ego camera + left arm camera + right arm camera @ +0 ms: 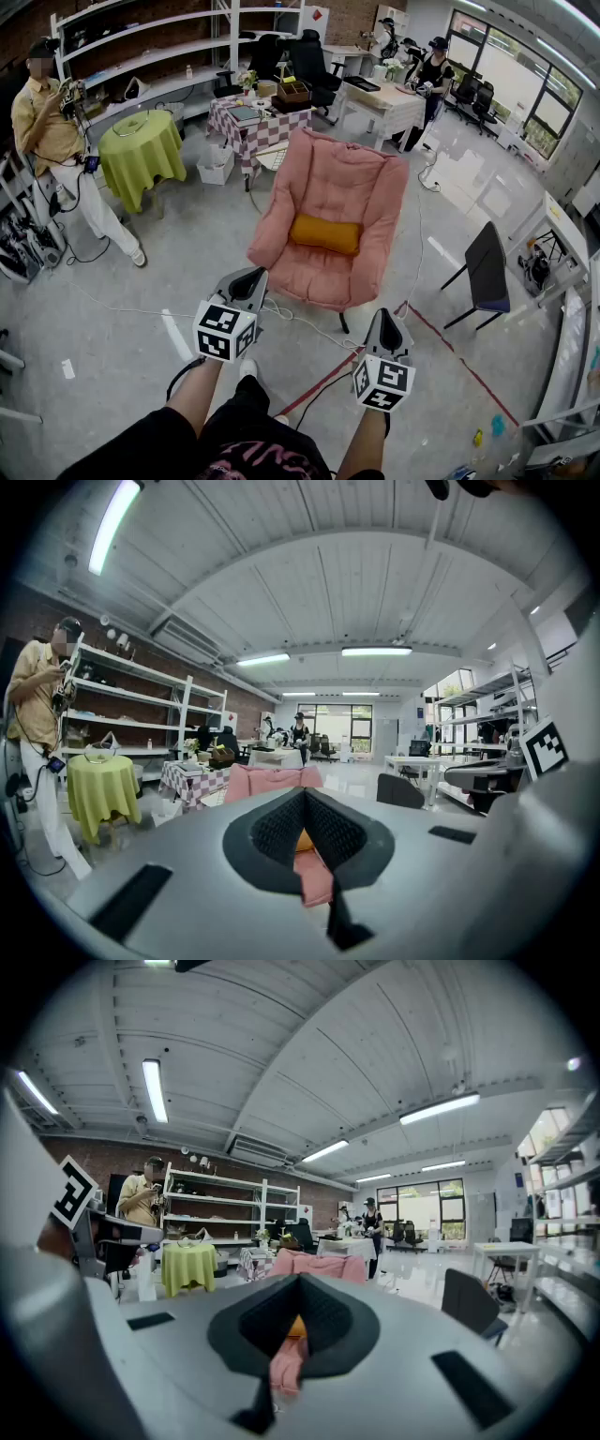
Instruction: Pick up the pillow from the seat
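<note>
An orange pillow (324, 233) lies across the seat of a pink armchair (339, 178) in the middle of the floor. Both grippers hover short of the chair's front edge, well apart from the pillow. My left gripper (251, 278) is shut and empty, pointing at the chair's left front. My right gripper (387, 328) is shut and empty too, lower and to the right. In the left gripper view the pillow (303, 841) shows as an orange sliver beyond the closed jaws of the gripper (305, 803). The right gripper view shows the pillow (295, 1327) the same way past its gripper (298, 1288).
A person (52, 131) stands at the far left beside a round table with a green cloth (141, 150). A checkered table (253, 127) and a white box (217, 167) sit behind the chair. A dark chair (487, 267) stands to the right. Cables (309, 323) and red tape (441, 342) cross the floor.
</note>
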Available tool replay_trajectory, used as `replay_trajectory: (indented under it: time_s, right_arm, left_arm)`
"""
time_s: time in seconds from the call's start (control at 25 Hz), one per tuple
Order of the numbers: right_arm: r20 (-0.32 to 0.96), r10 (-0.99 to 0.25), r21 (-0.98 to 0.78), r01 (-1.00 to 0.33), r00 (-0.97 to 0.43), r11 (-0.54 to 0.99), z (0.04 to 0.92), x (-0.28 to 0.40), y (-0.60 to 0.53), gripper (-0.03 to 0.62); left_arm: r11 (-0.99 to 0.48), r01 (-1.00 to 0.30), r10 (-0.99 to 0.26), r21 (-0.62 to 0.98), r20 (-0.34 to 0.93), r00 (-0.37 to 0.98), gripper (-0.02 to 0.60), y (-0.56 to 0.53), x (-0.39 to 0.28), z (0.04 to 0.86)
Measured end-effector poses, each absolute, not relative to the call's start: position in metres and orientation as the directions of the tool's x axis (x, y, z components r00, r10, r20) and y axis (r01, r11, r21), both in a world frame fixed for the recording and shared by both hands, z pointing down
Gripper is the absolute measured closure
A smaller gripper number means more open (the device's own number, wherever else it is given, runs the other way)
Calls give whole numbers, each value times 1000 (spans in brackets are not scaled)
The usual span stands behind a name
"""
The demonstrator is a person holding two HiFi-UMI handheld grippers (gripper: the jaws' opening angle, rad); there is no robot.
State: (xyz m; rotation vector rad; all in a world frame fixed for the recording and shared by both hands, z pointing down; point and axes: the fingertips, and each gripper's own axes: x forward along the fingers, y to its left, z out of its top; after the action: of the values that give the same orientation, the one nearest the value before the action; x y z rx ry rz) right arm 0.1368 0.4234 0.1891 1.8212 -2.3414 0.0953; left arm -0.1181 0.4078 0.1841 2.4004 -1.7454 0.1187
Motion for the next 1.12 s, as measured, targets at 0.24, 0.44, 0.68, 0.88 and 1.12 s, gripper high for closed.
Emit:
replay_trajectory:
  time_s: [0.24,0.44,0.68,0.88,1.12]
  right_arm:
    - [174,-956,70,-965,-237,252,186,135,407,574]
    - [177,-956,80,-965,-234,251,188,135,399,574]
    - [183,-954,66,-966,-236,251,191,137,389,574]
    - [195,-953,89,-964,-230,250,194,131,376,574]
    - [229,-949,89,-966,-216,241,206,121,342,574]
  left_arm:
    - [-302,-949,-934,89,174,313,572,390,-119,187]
    - [-315,-946,-930,77,175,324,572,380,-116,188]
    - [-319,-944,-927,83,181,329,572,370,-114,192]
    - [-303,-950,-931,80,189,313,572,355,-123,197]
    - [-317,-944,-923,90,199,328,572,320,-134,206]
